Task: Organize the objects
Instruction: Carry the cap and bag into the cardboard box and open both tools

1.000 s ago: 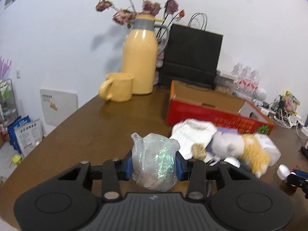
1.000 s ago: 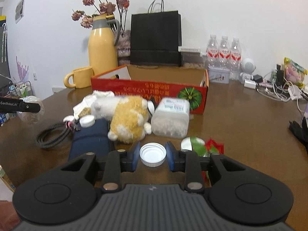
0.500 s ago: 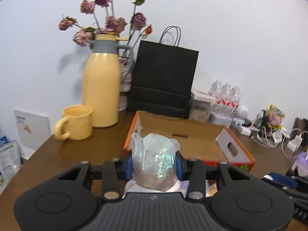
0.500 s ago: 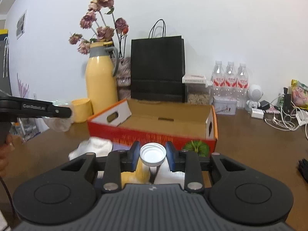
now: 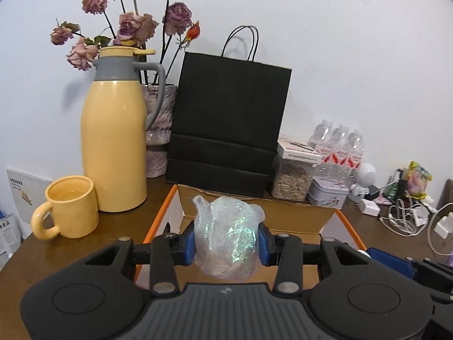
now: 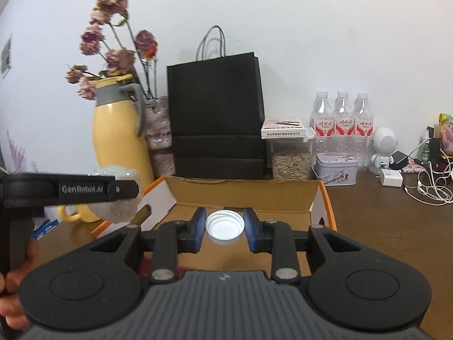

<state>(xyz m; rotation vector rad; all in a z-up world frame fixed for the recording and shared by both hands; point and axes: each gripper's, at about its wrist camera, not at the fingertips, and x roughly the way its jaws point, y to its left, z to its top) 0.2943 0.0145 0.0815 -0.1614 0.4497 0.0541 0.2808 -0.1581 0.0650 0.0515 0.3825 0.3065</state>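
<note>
The box (image 6: 240, 195) lies just ahead and below both claws. The left claw (image 5: 226, 245) squeezes a bag (image 5: 226, 240); the right claw (image 6: 225, 228) squeezes a cap (image 6: 225, 226).

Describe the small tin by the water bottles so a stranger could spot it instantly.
Start at the tall black paper bag against the wall. To its right stands a clear jar of seeds, then the three water bottles. The tin sits in front of them: low, pale, rounded, with a printed lid, the only metal container there.
</note>
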